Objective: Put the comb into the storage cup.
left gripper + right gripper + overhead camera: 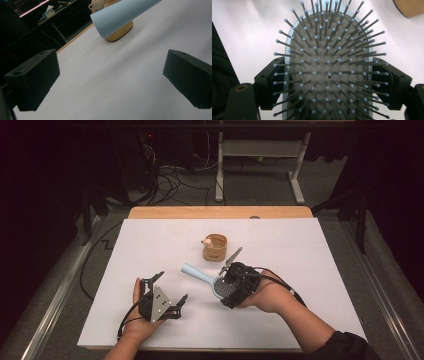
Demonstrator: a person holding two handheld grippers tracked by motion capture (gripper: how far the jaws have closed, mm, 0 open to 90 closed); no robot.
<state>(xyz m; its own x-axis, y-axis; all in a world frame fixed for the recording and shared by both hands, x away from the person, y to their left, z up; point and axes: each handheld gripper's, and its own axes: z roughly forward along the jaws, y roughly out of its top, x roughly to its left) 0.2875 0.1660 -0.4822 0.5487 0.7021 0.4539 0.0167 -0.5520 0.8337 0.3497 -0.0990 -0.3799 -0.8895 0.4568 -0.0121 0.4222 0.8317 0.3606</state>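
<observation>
A light blue hairbrush (pixel 196 272) is held just above the white sheet near the middle. Its handle points up-left and its bristled head (pixel 327 62) faces the right gripper's camera. My right gripper (pixel 227 286) is shut on the head, one black pad (pixel 268 86) pressing on each side of it. My left gripper (pixel 172 287) sits left of the brush near the front, jaws wide open with nothing between them (pixel 110 77). The left gripper view has the blue handle (pixel 120 15) ahead and a little above the jaws.
A tan round cup (pixel 215 247) with a small bear figure at its rim stands behind the brush on the white sheet (pixel 310 270). The wooden table edge (pixel 220 212) runs along the back. Beyond it are cables and a desk frame on the dark floor.
</observation>
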